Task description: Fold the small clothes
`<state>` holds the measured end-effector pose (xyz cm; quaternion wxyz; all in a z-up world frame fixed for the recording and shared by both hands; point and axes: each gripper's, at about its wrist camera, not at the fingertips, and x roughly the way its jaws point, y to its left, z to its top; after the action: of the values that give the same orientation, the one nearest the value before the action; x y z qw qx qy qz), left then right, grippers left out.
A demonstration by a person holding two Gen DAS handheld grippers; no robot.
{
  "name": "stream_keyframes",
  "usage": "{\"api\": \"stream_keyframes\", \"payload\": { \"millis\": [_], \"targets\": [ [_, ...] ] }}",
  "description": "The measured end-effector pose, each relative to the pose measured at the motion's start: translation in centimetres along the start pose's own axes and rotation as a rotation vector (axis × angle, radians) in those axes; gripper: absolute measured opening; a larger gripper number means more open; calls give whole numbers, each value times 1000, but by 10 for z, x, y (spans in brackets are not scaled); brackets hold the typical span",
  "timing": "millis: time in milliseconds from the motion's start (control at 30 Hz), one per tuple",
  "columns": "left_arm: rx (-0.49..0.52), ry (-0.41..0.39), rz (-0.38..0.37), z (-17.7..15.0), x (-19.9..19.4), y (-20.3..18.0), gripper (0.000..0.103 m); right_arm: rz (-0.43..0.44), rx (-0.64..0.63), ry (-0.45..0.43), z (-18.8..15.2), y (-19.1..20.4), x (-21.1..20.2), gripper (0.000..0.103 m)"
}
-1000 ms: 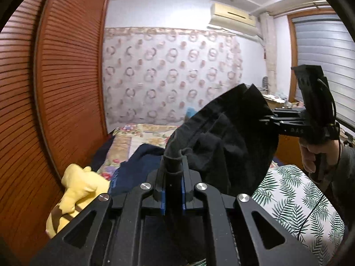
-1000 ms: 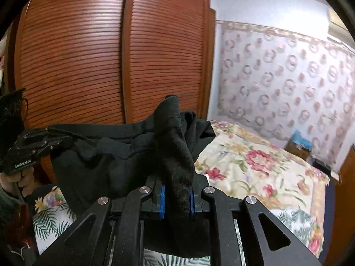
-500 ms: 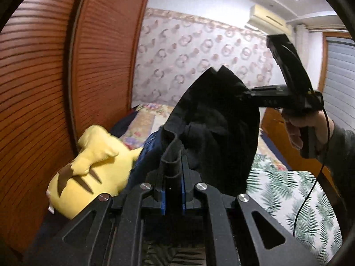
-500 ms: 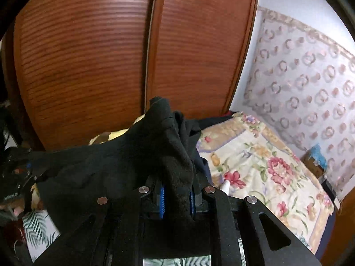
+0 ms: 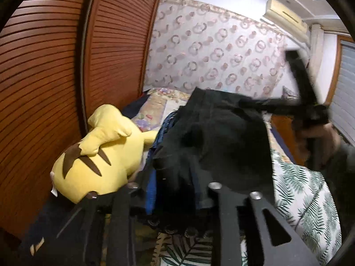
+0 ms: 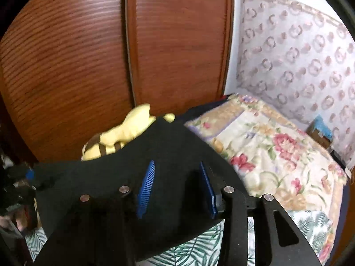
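Black knit fabric, the small garment (image 6: 168, 177) under work, lies draped across both claws and over the bed (image 6: 277, 155), spread from the left claw (image 5: 175, 190) on one side to the right claw (image 6: 175, 186) on the other. In the right wrist view the two blue pads (image 6: 146, 184) stand plainly apart, with cloth lying between them but no pad pressing on it; the jaws are opening, and the judgement is that this is a release, the garment being given up to the bed. In the left wrist view the jaws are also opening: a blue pad (image 5: 150, 190) shows clear of a dark bunch of cloth that hangs in the gap, and nothing visible pinches it, though blur makes the far pad hard to read. Both tools point down toward the leaf-print bedspread (image 5: 299, 195), which fits a laying-down posture and not a lift. The garment sits rumpled, with one raised edge toward the floral quilt (image 6: 266, 146) and its near edge sagging over the leaf print; it is not yet flat, so the fold looks incomplete. A yellow plush toy (image 5: 99, 155) lies just beside the cloth, against the wooden louvred wardrobe doors (image 5: 55, 66), and could catch a corner if the garment is spread that way. The person's hand (image 5: 321, 139) on the right tool's grip is visible but smeared. Next step, by judgement: regrip at an edge and smooth the piece.
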<state>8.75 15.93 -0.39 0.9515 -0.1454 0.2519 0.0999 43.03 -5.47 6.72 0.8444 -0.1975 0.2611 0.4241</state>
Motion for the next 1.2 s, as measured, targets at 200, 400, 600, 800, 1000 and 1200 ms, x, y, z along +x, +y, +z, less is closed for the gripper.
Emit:
{"api": "stream_keyframes", "payload": {
  "millis": [200, 400, 600, 800, 1000, 1200],
  "targets": [
    [91, -32, 11, 3, -21, -21, 82, -22, 69, -5, 22, -6, 44, 43],
    [158, -46, 13, 4, -28, -49, 83, -94, 75, -76, -17, 22, -20, 43],
    [199, -57, -30, 1, -36, -85, 83, -146, 126, -152, -77, 47, -95, 43],
    [241, -57, -69, -6, -41, -126, 83, -209, 192, -194, -135, 82, -163, 66],
    [274, -56, -124, -15, -50, -161, 83, -316, 262, -201, -180, 103, -205, 74],
    [303, -61, -180, -23, -60, -193, 83, -419, 325, -245, -200, 139, -251, 74]
  ]
}}
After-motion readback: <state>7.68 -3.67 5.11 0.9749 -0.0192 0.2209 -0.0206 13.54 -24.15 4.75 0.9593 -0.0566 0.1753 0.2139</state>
